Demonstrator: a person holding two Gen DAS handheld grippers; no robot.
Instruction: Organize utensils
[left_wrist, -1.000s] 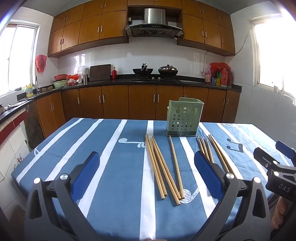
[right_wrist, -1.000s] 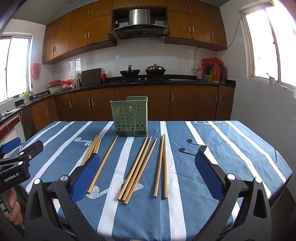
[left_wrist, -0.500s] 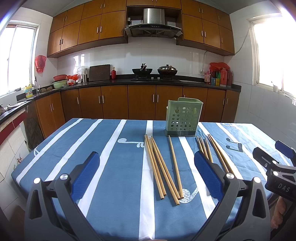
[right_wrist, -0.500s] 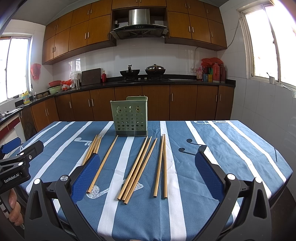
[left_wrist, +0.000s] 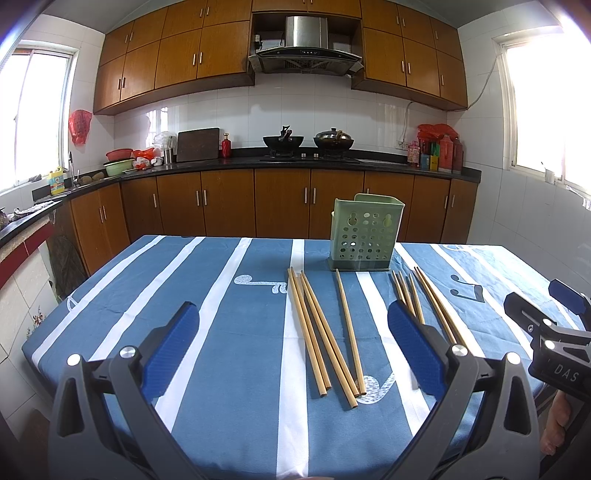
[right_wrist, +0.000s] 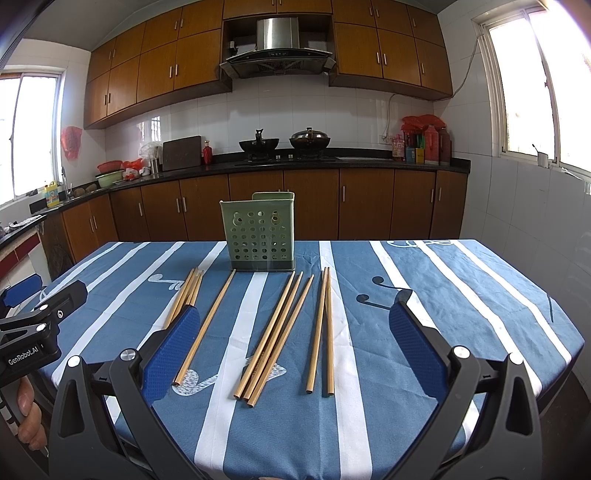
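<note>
Left hand-held gripper (left_wrist: 291, 336): jaws spread wide, nothing held. It hovers above the near edge of the worktop (left_wrist: 207, 295), which carries a blue cloth with white stripes. Directly ahead of it, between its blue pads, lie three chopsticks (left_wrist: 317, 332) side by side and a single chopstick (left_wrist: 347, 325) just to their right. Another group of chopsticks (left_wrist: 424, 299) lies further right, partly hidden behind the right-side pad (left_wrist: 410, 350).

Right hand-held gripper (right_wrist: 291, 336): jaws spread wide, nothing held. Ahead of it, between its pads, lie the single chopstick (right_wrist: 207, 325), the group of three (right_wrist: 277, 332) and a close pair (right_wrist: 321, 325). A further bundle (right_wrist: 184, 295) lies ahead to the left, its near ends hidden behind the left-side pad (right_wrist: 173, 354).

The green perforated utensil holder (right_wrist: 260, 236) stands upright on the worktop beyond the far ends of the chopsticks, ahead of both grippers and apart from each. No chopstick is visible inside it.

Each hand-held gripper appears at the edge of the other's view, with fingers of the person's hand (right_wrist: 29, 417) on its handle.
</note>
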